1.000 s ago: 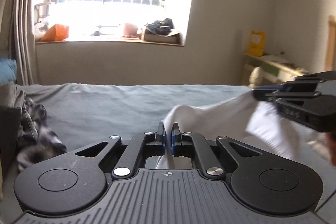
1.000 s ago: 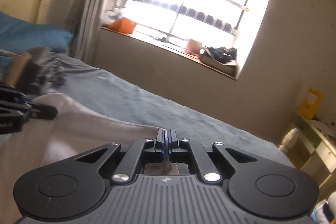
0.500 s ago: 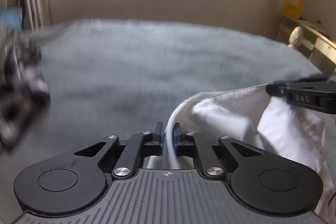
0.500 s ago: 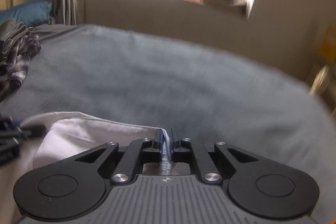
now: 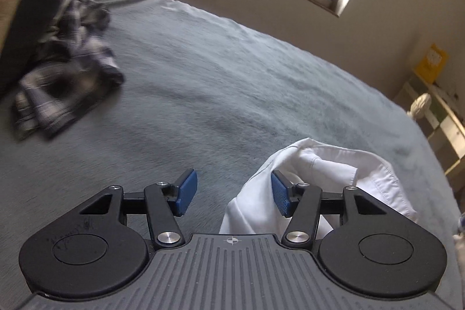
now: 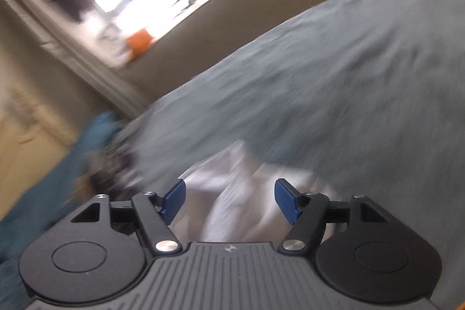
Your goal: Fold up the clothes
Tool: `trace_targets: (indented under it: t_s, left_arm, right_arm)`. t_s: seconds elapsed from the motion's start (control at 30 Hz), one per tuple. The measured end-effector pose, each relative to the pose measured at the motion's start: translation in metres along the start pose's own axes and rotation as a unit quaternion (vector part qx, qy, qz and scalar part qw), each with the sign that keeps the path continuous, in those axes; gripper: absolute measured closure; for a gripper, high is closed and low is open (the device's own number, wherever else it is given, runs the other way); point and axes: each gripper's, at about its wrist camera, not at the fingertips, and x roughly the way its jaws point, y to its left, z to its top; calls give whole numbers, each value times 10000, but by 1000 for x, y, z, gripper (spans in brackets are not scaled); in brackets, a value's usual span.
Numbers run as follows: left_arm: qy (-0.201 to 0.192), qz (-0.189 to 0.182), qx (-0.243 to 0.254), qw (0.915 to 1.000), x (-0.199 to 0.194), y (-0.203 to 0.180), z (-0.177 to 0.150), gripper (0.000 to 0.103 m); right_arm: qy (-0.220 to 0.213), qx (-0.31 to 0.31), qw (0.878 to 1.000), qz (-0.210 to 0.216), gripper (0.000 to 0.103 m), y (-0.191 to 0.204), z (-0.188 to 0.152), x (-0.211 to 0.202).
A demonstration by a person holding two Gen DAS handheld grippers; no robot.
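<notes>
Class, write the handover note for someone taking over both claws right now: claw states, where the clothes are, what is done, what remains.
Left claw: open, holding nothing; the white shirt touches its right pad.
Right claw: open, empty, above the same shirt; that view is blurred.
The white shirt lies bunched on the grey bed cover, not folded.
A checked garment sits crumpled at the cover's left side, untouched.
Done: shirt set down on the bed.
Left: spread it flat, fold it, then likely the checked garment.
</notes>
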Motion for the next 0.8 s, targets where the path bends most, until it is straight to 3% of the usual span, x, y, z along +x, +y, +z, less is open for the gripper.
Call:
trace_targets:
  t_s: [0.07,0.17,0.33,0.43,0.47,0.5,0.57,0.63,0.73,0.8]
  left_arm:
    - [-75,-8,-30,10000,-17,3,-4,48]
    - [-157,-101,-60,9998,-44,5,-13,48]
    - [-41,-513,47,9987,-87,4,-37,46]
    - [145,-786,203,9966,-102,-1,-58,46]
    - [203,-863,244,9958,-105,-2,-65,46]
    - [258,-934,283,9949,-109,-2,-71,46]
    - [304,-1066,404,9930,-117,-1,-80,46]
    - [306,-1206,461,9912,-126,4,-85,46]
    - [313,-1383,468,9888,-137,14,-91,46]
    - [352,-1419,338,9887,-138,21,-93,46]
  right_arm:
    - [312,-223,9987,341,24,17,-26,-20]
    - [795,-932,9910,532,23,52,-70,-30]
    - [1235,-2122,9693,103,23,96,-128,-20]
    - [1532,-2321,9602,-265,40,101,-151,-5]
    - [1522,-2123,9649,-275,58,97,-153,-7]
    - [1511,-1924,9692,-285,83,94,-155,-8]
    - [1487,-1523,9766,-304,99,87,-160,-12]
    - [1419,-1162,9828,-239,101,82,-164,-20]
    - [1375,-911,9842,645,101,92,-170,-46]
    - [1570,-918,9785,970,101,101,-184,-52]
